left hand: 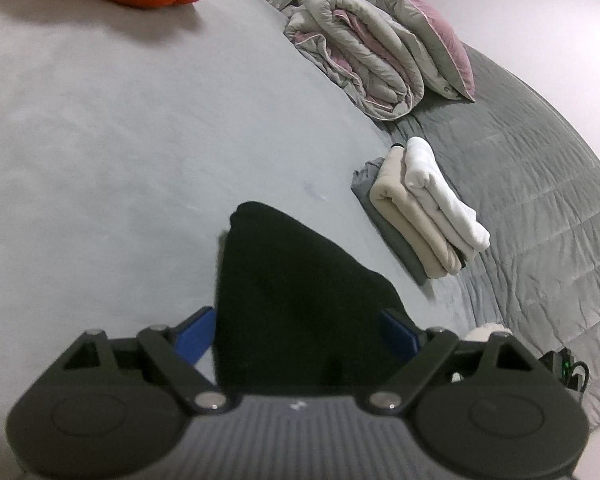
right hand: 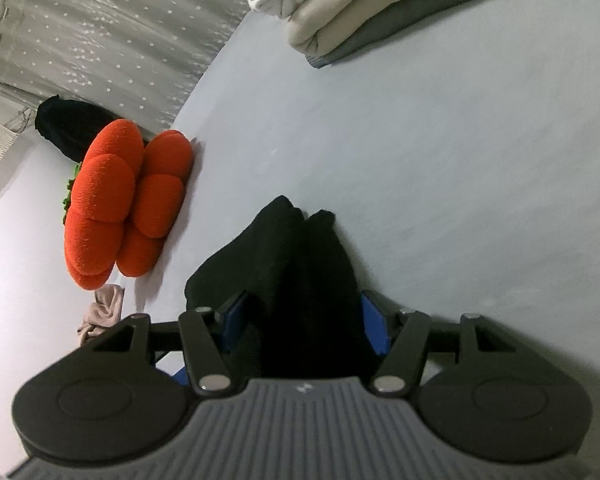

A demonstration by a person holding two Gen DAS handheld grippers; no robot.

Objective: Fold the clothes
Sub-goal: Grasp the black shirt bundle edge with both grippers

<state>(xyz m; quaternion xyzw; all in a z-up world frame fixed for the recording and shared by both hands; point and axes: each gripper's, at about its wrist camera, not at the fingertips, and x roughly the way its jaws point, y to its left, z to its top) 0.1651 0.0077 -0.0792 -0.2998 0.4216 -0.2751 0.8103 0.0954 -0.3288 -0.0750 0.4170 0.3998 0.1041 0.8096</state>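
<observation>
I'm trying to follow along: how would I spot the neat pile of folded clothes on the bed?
Start from the big rolled grey-and-pink quilt on the bed, then look just past it toward the darker grey quilted cover. The stack of folded clothes sits at that border: white on top, beige beneath, dark grey at the bottom. It is the only flat, layered pile.

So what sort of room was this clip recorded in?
Most likely a bedroom, with the work done on a bed. A rolled duvet and a pillow lie on the grey bed sheet, a stack of folded clothes sits nearby, and a star-patterned curtain hangs behind.
</observation>
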